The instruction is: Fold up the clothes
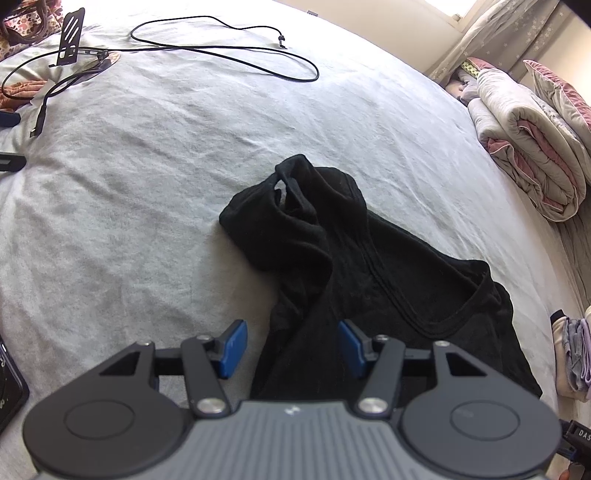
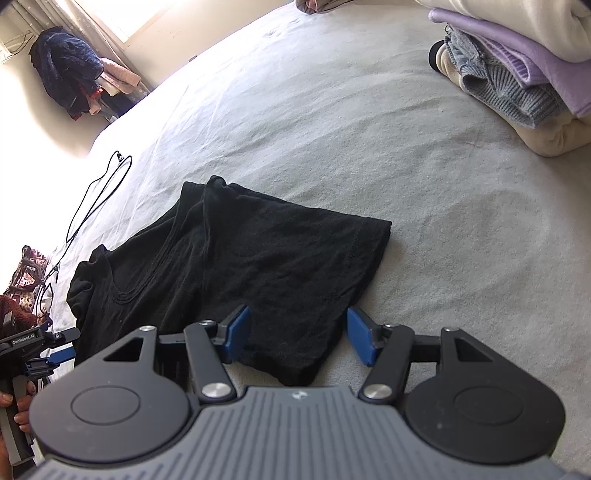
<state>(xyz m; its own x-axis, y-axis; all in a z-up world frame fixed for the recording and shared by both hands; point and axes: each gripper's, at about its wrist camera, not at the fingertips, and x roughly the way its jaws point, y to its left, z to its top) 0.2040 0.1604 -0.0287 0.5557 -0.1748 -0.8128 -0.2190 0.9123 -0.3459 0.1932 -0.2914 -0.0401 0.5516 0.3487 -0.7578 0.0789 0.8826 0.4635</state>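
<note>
Pale grey bedsheet [image 1: 147, 155] under everything I see. Black cable [image 1: 236, 55] looped across it at 12 o'clock in my left view, black phone stand [image 1: 70, 37] at 11. Rolled pink-and-cream quilt [image 1: 528, 147] at 2 o'clock. In my right view, stack of folded clothes [image 2: 517, 74] at 1 o'clock, purple over blue knit; dark blue garment [image 2: 62, 62] hanging at 10 o'clock by window.

Home bedroom: wide bed [image 1: 147, 155] under pale sheet, rolled quilt [image 1: 524, 155] at its edge, curtained window [image 1: 498, 33], folded clothes stack [image 2: 517, 74], garments hung in corner [image 2: 66, 70], probably on a rack.
</note>
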